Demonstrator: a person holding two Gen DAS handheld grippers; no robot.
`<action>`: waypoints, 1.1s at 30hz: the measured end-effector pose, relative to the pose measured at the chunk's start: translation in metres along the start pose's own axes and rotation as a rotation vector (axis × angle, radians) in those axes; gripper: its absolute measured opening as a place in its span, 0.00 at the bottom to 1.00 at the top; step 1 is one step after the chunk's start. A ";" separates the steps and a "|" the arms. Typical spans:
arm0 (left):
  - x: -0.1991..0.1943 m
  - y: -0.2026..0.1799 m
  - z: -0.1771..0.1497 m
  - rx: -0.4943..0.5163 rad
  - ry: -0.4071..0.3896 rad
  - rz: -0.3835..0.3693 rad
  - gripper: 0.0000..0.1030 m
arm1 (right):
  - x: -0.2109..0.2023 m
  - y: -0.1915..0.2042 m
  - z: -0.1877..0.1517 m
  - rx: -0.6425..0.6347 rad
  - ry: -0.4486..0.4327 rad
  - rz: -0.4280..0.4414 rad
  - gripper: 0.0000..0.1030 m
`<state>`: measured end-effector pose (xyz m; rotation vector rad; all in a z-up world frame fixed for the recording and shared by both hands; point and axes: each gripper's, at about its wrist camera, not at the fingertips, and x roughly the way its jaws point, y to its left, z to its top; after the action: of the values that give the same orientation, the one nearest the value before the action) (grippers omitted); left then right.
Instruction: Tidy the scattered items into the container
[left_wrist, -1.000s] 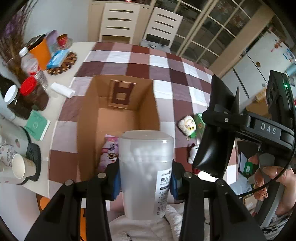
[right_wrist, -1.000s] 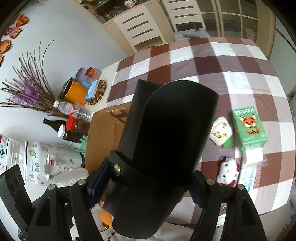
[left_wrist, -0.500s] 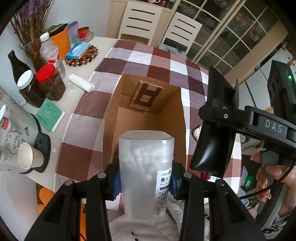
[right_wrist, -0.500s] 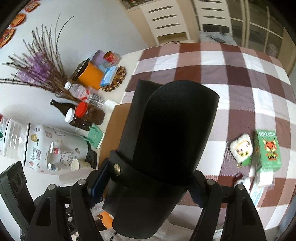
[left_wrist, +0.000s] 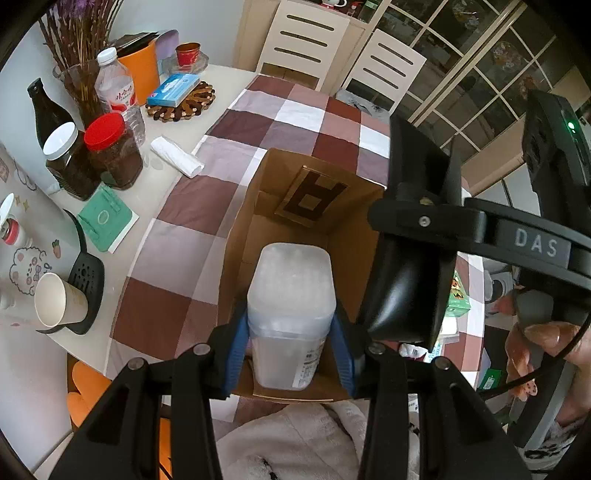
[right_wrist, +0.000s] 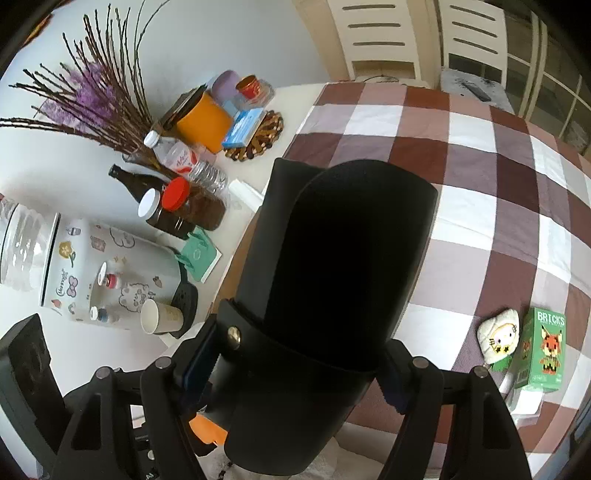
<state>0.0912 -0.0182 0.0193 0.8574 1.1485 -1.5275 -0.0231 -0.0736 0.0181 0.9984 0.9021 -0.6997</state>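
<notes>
My left gripper (left_wrist: 291, 354) is shut on a frosted plastic cotton-swab tub (left_wrist: 291, 302) and holds it over the near end of the open cardboard box (left_wrist: 347, 195). My right gripper (right_wrist: 295, 373) is shut on a black case (right_wrist: 332, 295) that fills most of its view; the case also shows in the left wrist view (left_wrist: 410, 266), just right of the box. A white plush toy (right_wrist: 496, 334) and a green BRICKS box (right_wrist: 545, 350) lie on the checked cloth at the right.
On the left of the table stand jars with red (left_wrist: 110, 147) and white lids, a dark bottle (left_wrist: 46, 110), a water bottle, a paper cup (left_wrist: 59, 304), a green card (left_wrist: 107, 218), a white roll (left_wrist: 177, 157) and an orange container. Two chairs stand behind.
Both grippers have risen and moved forward over the box. The tub now hangs over the box's opening, tilted downward. The black case stays beside the box.
</notes>
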 end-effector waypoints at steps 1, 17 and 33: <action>0.001 0.000 0.001 -0.003 0.002 -0.002 0.41 | 0.002 0.000 0.001 -0.004 0.006 0.001 0.74; 0.007 0.005 0.000 -0.055 0.025 0.023 0.41 | 0.030 0.010 0.008 -0.078 0.092 0.008 0.74; 0.009 0.012 -0.004 -0.085 0.038 0.031 0.41 | 0.043 0.016 0.009 -0.122 0.133 0.001 0.74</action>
<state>0.1005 -0.0174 0.0064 0.8456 1.2139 -1.4326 0.0125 -0.0801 -0.0111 0.9448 1.0476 -0.5757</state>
